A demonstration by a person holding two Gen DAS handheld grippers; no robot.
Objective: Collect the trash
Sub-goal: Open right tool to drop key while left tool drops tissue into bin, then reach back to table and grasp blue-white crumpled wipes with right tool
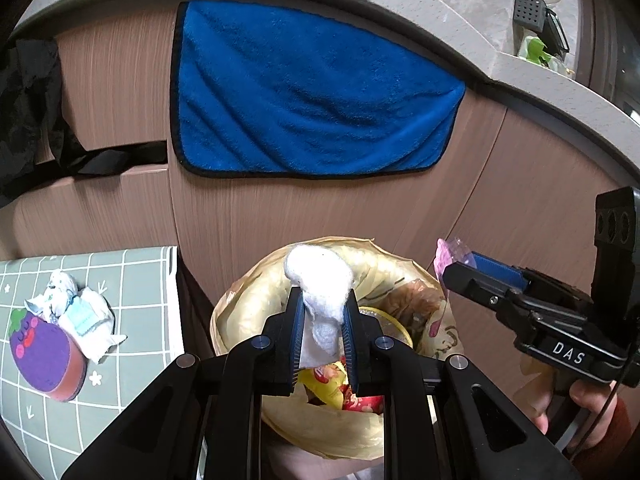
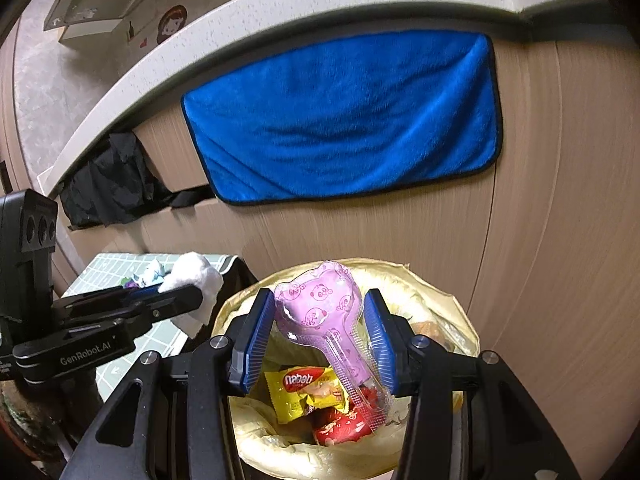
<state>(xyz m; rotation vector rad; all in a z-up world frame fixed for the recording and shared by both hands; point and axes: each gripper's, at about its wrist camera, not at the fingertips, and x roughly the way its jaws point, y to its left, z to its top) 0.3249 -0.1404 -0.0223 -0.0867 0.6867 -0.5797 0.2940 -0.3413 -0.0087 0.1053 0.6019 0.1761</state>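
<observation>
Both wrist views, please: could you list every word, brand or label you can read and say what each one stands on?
"DAS": on the body of the right gripper, seen from the left wrist view.
"GenRobot.AI": on the body of the left gripper, seen from the right wrist view.
"nabati": on the yellow snack wrapper inside the trash bag.
Print on the red wrapper and on the pink panda package: too small to read.

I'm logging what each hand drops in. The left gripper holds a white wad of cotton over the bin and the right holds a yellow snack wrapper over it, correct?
Not quite. The right gripper holds a pink plastic blister pack, as the right wrist view shows; the yellow snack wrapper already lies in the bin. The left gripper does hold the white wad.
</observation>
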